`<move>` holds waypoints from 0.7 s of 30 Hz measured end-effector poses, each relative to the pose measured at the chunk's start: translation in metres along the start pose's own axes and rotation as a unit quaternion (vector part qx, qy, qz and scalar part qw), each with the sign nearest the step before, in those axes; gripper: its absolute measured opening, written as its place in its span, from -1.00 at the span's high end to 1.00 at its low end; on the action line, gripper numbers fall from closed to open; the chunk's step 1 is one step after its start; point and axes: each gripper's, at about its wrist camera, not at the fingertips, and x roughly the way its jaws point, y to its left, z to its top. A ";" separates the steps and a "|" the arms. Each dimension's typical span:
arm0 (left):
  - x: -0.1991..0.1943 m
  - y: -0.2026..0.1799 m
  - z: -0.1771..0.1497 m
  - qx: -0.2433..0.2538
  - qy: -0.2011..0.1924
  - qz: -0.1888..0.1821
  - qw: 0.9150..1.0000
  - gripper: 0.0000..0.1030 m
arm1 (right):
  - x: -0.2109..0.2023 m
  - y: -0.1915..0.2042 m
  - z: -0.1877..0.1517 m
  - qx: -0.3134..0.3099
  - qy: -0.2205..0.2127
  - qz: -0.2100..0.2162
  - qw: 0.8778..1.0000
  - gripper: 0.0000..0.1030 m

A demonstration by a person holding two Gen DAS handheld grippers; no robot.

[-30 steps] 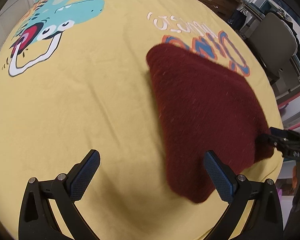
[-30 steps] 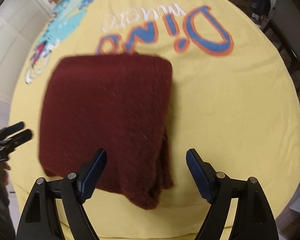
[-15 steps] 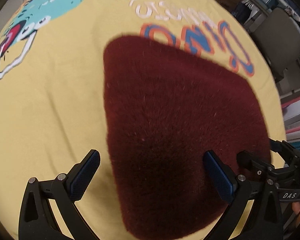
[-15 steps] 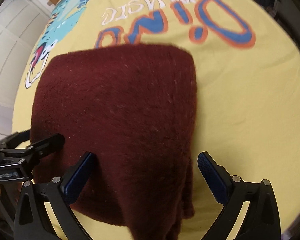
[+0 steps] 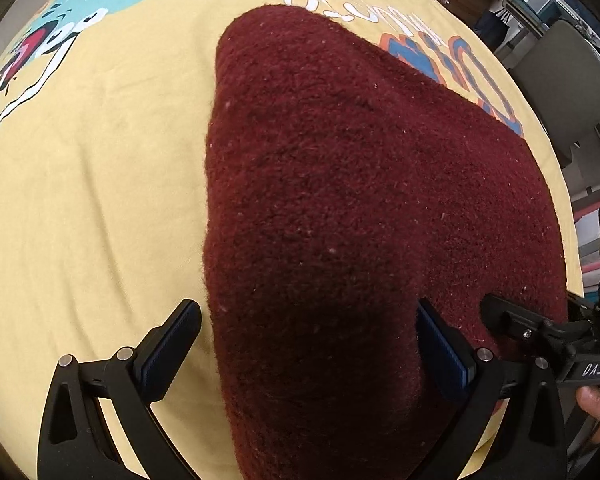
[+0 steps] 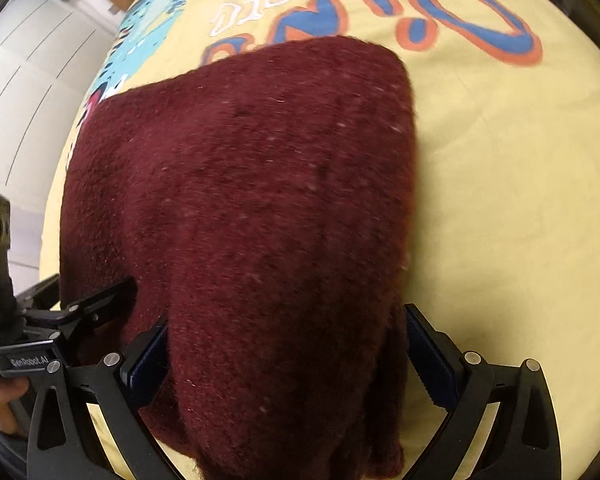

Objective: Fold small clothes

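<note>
A folded dark-red fuzzy knit garment (image 5: 340, 200) is spread on the yellow dinosaur-print surface (image 5: 80, 200). It is straddled, ungripped, by the wide-spread left hand-held gripper (image 5: 308, 344) and right hand-held gripper (image 6: 286, 354), whose jaws have just been opening.

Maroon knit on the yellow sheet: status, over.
Both tongs open, left and right, straddling the near edge. Folded maroon knit lies flat on the yellow sheet, ungripped. Nothing in the way.
</note>
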 end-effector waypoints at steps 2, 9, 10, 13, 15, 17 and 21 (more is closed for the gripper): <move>-0.001 -0.002 -0.001 0.006 0.000 -0.002 1.000 -0.97 | 0.002 -0.001 0.000 0.011 0.008 0.019 1.000 -0.82; -0.008 -0.011 -0.001 0.033 -0.005 -0.028 0.999 -0.30 | -0.001 0.000 0.000 0.029 0.008 0.050 0.998 -0.21; -0.010 -0.011 0.000 0.037 -0.006 -0.030 0.999 -0.25 | -0.004 0.000 -0.001 0.030 0.008 0.051 0.998 -0.17; -0.016 -0.014 0.001 0.041 -0.011 -0.037 0.998 -0.02 | -0.013 0.009 -0.002 0.008 -0.002 0.038 0.999 0.03; -0.025 -0.016 0.002 0.049 -0.017 -0.043 0.998 0.11 | -0.026 0.014 -0.003 0.004 -0.013 0.036 0.999 0.10; -0.039 -0.015 0.002 0.056 -0.026 -0.058 0.996 0.16 | -0.039 0.023 -0.004 -0.004 -0.024 0.037 0.999 0.12; -0.073 -0.009 0.007 0.065 -0.053 -0.079 0.993 0.17 | -0.064 0.053 -0.002 -0.030 -0.045 0.042 0.998 0.12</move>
